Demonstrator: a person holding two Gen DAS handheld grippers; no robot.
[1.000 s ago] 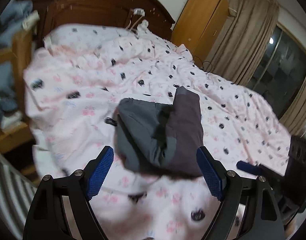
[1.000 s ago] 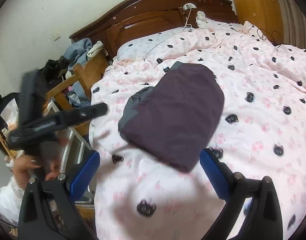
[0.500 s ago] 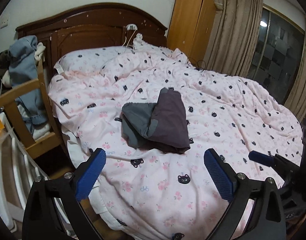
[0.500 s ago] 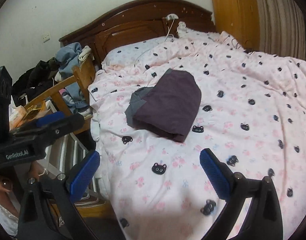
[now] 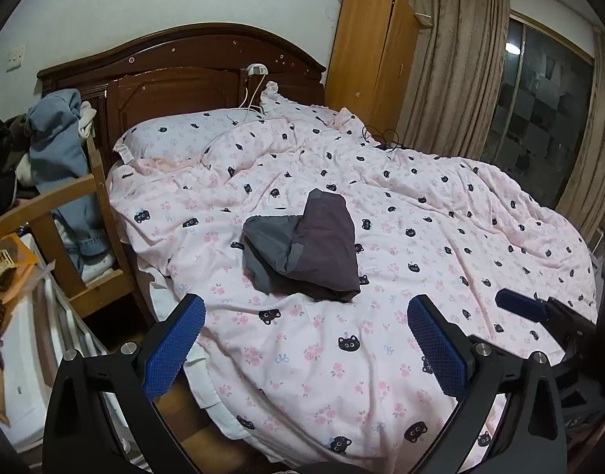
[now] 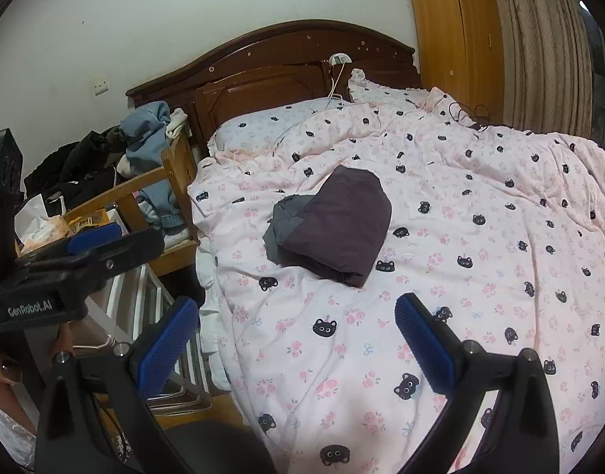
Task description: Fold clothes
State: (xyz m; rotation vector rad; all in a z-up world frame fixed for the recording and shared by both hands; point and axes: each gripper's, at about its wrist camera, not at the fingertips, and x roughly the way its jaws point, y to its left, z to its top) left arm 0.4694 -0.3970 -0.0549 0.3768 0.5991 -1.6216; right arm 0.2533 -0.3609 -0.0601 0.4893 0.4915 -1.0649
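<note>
A folded garment (image 5: 302, 249), dark purple with a grey part at its left, lies alone on the pink cat-print duvet (image 5: 381, 355); the right wrist view has the same garment (image 6: 334, 221) near the middle of the duvet (image 6: 480, 276). My left gripper (image 5: 305, 308) hangs open above the near edge of the bed, well short of the garment, nothing between its blue pads. My right gripper (image 6: 295, 304) is open too, equally far back and empty. Each view catches the other gripper at its side: the left one (image 6: 93, 237), the right one (image 5: 519, 306).
A dark wooden headboard (image 5: 184, 63) and a pillow (image 5: 176, 138) are at the far end. A wooden chair (image 6: 152, 185) piled with clothes stands left of the bed. A wardrobe (image 5: 373, 51), curtains (image 5: 452, 59) and a window are at the back right.
Both grippers have drawn back and upward from the folded garment, which stays on the duvet and looks smaller now. The left jaws have spread wider.
</note>
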